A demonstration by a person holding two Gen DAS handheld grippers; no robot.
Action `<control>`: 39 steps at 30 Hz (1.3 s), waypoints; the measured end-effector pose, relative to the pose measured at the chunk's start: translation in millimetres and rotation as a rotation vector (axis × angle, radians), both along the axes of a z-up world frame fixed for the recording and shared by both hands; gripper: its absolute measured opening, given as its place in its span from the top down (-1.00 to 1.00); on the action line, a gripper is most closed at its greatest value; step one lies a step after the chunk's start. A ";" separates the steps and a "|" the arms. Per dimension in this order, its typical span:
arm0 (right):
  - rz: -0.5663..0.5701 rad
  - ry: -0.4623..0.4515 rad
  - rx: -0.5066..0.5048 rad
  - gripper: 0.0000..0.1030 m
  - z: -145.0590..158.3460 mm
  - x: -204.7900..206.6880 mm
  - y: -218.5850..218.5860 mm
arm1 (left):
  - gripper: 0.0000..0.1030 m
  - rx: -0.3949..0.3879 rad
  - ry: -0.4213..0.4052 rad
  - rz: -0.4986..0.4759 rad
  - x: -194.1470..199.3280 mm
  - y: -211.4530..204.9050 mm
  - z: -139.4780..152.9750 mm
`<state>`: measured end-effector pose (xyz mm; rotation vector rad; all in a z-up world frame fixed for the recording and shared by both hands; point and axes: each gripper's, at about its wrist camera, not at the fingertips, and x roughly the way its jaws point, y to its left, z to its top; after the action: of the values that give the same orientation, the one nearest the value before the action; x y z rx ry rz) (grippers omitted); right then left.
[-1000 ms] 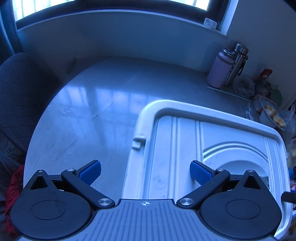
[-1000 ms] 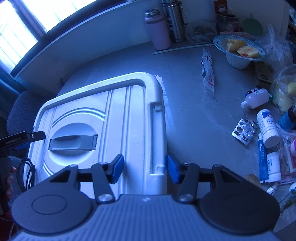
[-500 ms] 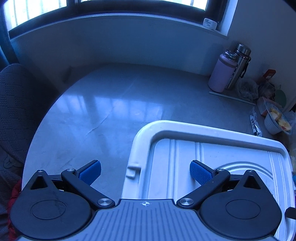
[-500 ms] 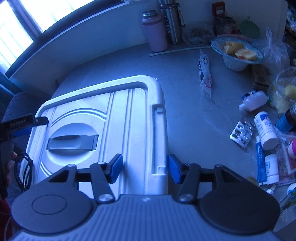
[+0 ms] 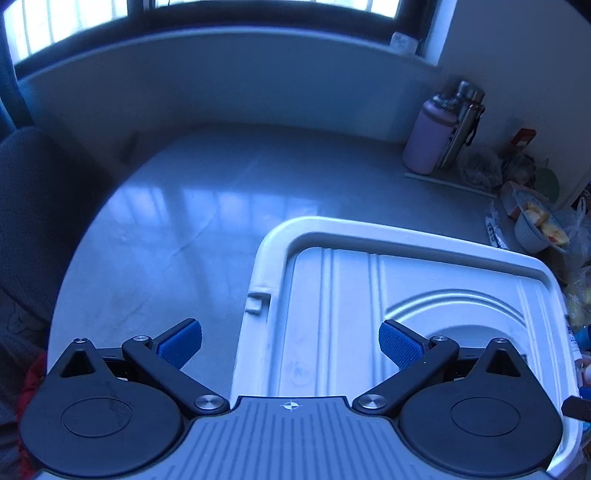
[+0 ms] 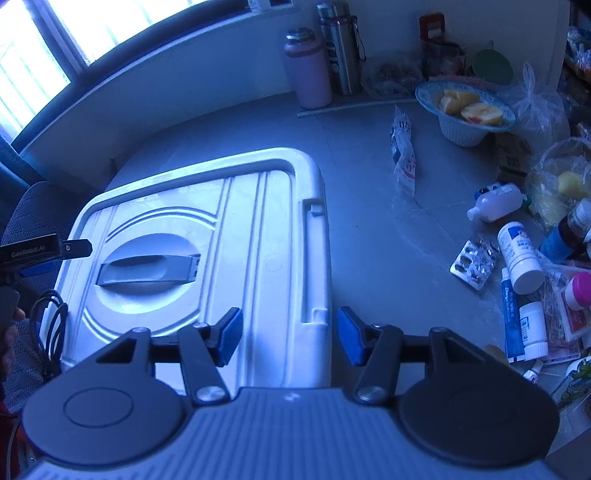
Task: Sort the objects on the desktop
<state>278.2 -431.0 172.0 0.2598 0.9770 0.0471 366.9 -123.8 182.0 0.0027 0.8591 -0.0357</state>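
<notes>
Grey round table [image 5: 192, 221] under window. White lidded storage box [image 6: 258, 229] shut, contents hidden. Bowl [image 6: 463, 123] holding cut fruit. Left gripper [image 5: 290, 343] wide, empty; right gripper [image 6: 290, 338] straddling box edge, gap showing beside pads.

— Where is the light coming from?
— From the bright, blown-out window [image 5: 258, 5] at the top; everything has a cold blue cast, and the room is dim.
— Any glare?
— Pale window reflections on the glossy grey round tabletop [image 5: 177, 206]. Fisheye bending curves the edges, corners go black, and the left wrist view is slightly soft.
</notes>
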 end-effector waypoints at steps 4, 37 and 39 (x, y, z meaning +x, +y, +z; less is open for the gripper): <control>-0.008 -0.060 -0.012 -0.19 11.9 -15.1 3.8 | -1.00 0.007 -0.028 -0.008 -18.0 -1.6 7.7; 0.006 -0.362 -0.209 -0.66 -75.5 -198.6 105.8 | -1.00 0.125 -0.309 -0.050 -268.0 5.3 -80.8; -0.014 -0.395 -0.205 -0.66 -83.9 -205.3 105.1 | -1.00 0.119 -0.326 -0.039 -273.0 7.7 -90.4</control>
<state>72.9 -325.9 88.2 0.0632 0.5815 -0.0145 93.9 -116.1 91.7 0.1340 0.5343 -0.0200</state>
